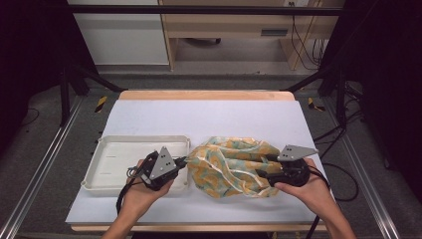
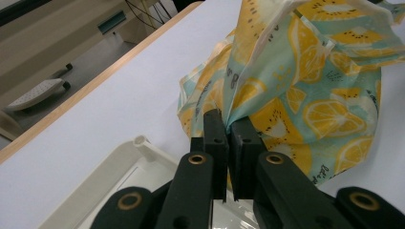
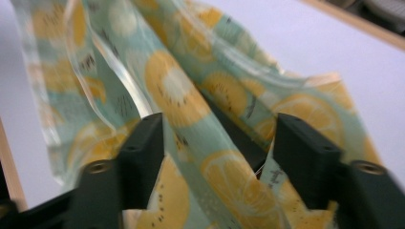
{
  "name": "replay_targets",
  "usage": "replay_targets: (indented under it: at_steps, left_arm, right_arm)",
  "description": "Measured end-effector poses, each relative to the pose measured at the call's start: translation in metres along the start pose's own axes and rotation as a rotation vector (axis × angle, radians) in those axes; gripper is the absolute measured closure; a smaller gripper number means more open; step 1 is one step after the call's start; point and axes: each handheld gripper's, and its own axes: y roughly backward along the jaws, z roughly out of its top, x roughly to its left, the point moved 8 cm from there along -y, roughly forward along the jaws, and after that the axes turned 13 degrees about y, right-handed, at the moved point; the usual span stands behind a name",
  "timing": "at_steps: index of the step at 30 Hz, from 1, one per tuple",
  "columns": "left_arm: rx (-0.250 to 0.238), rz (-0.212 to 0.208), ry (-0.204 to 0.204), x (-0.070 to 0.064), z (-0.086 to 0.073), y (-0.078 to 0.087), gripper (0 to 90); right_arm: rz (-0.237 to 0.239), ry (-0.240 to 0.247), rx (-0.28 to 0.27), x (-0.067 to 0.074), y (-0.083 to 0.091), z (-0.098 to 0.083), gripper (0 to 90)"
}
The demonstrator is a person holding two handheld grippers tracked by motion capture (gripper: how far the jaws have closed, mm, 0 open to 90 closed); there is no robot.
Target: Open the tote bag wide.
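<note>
While pinching the lemon-print cloth (image 2: 305, 95) tight, left claw (image 2: 228, 125) hangs by the tray (image 1: 99, 175); right claw (image 3: 217, 138) half open, folds loose between jaws.

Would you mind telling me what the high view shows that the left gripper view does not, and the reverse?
The high view alone takes in both hands, the right gripper at the cloth's right side, the whole white tray and the floor around the table. The left gripper view alone shows close up that the left gripper has its fingers pinched shut on a fold, and that the print is lemon slices. Both share the patterned cloth, a tray corner and the white tabletop.
</note>
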Motion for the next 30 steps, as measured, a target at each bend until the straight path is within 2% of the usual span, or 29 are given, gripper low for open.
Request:
replay_targets:
  at_steps: [2, 3, 5, 7, 10, 11, 14, 19, 24, 30]
  left_arm:
    - [0.003, -0.003, 0.014, 0.002, -0.001, 0.002, 87.1]
    - [0.005, -0.012, 0.023, 0.002, -0.002, 0.003, 87.0]
    - [0.018, -0.024, 0.030, 0.002, -0.004, 0.002, 85.5]
    - [0.078, -0.044, 0.041, 0.000, -0.011, 0.002, 83.0]
    - [0.097, -0.056, 0.048, -0.001, -0.014, 0.003, 79.6]
    - [0.113, -0.059, 0.054, 0.000, -0.015, 0.005, 72.6]
    - [0.139, -0.051, 0.073, 0.004, -0.013, 0.009, 63.0]
    - [0.154, -0.051, 0.063, 0.008, -0.005, 0.014, 56.0]
    - [0.165, -0.044, 0.055, 0.015, 0.002, 0.017, 53.0]
    - [0.199, -0.033, 0.045, 0.021, 0.014, 0.013, 48.8]
  right_arm:
    - [0.024, 0.023, 0.007, 0.005, -0.001, 0.000, 65.6]
    - [0.041, 0.034, 0.009, 0.009, 0.000, 0.000, 76.5]
    - [0.040, 0.040, 0.011, 0.013, 0.003, 0.000, 87.1]
    - [0.030, 0.051, 0.005, 0.017, 0.008, 0.001, 89.8]
    - [0.029, 0.063, -0.002, 0.022, 0.013, 0.001, 90.0]
    - [0.027, 0.077, -0.003, 0.030, 0.018, 0.000, 90.0]
    - [0.024, 0.092, -0.009, 0.036, 0.022, -0.002, 90.0]
    - [0.013, 0.094, -0.009, 0.040, 0.025, -0.005, 90.0]
    - [0.004, 0.089, -0.008, 0.037, 0.023, -0.008, 90.0]
    - [-0.001, 0.102, -0.009, 0.042, 0.021, -0.005, 90.0]
